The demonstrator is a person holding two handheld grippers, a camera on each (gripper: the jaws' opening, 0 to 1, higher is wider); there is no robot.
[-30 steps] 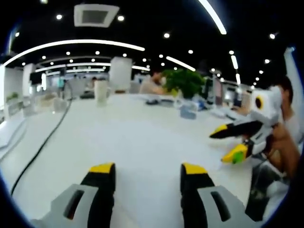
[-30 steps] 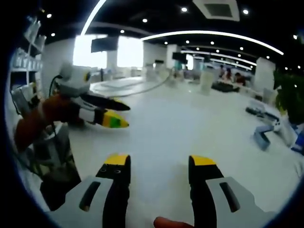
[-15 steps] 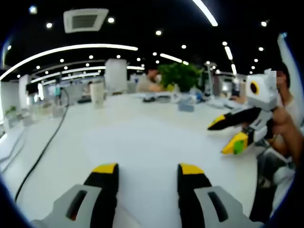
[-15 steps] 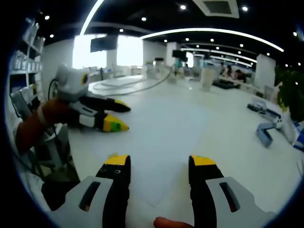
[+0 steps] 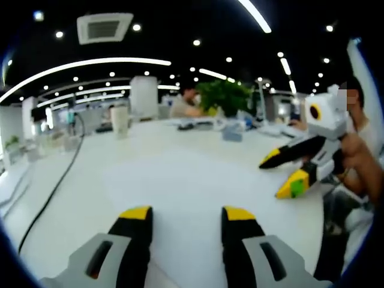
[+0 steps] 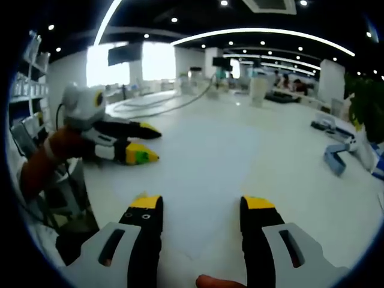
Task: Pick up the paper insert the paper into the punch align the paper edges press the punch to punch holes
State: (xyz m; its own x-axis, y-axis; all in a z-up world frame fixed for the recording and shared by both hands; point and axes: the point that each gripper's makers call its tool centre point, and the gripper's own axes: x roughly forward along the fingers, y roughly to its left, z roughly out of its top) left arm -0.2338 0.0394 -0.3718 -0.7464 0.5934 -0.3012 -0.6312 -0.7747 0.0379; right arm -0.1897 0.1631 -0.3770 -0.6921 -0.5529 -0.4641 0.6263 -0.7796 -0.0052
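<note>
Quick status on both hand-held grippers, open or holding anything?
Left hand-held gripper: open, holding nothing, above the paper.
Right hand-held gripper: open, holding nothing.

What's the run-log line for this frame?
phase: approach | left gripper: open, above paper | right gripper: open, above paper | paper: flat on table, not grasped | punch: not identified

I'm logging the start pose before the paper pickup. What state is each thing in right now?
left gripper: open, nothing between the jaws, above the table
right gripper: open, nothing between the jaws
paper: lying flat on the table, untouched
black cable: trailing loose across the table
</note>
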